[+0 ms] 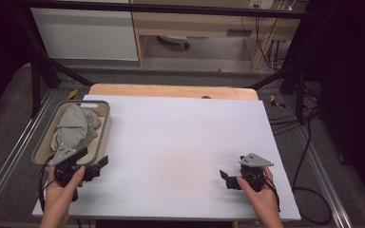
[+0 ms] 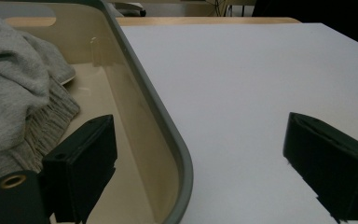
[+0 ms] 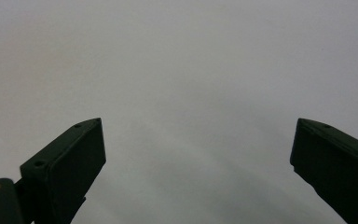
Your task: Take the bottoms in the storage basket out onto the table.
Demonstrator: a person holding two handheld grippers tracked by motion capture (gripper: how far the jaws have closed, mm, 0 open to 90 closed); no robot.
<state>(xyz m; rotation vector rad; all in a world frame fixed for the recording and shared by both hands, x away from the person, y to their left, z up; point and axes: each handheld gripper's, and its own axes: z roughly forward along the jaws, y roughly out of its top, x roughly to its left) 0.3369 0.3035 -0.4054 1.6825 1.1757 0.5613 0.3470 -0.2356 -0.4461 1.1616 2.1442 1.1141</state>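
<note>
Grey soft cloth lies bunched up in a tray at the far left of the white desk. The cloth looks like a knitted sweater, with a ribbed edge lying closest to the left tool.

The left tool sits just beside the near end of the tray. Its jaws are spread wide with nothing between them. In the left gripper view, one jaw hangs over the inside of the tray and the other hangs over the desk, so the tray's grey rim runs between them.

The right tool rests at the near right, well apart from the tray. Its jaws are spread wide too, with just bare desk in front.

The job now looks like picking the cloth out of the tray. To do it well, I think the left tool should move left first, so both jaws clear the rim. Then it should dip down onto the ribbed edge and pinch a good fold, not just a thin bit. Lift slowly, so the cloth does not snag on the tray wall or drag the tray along.
</note>
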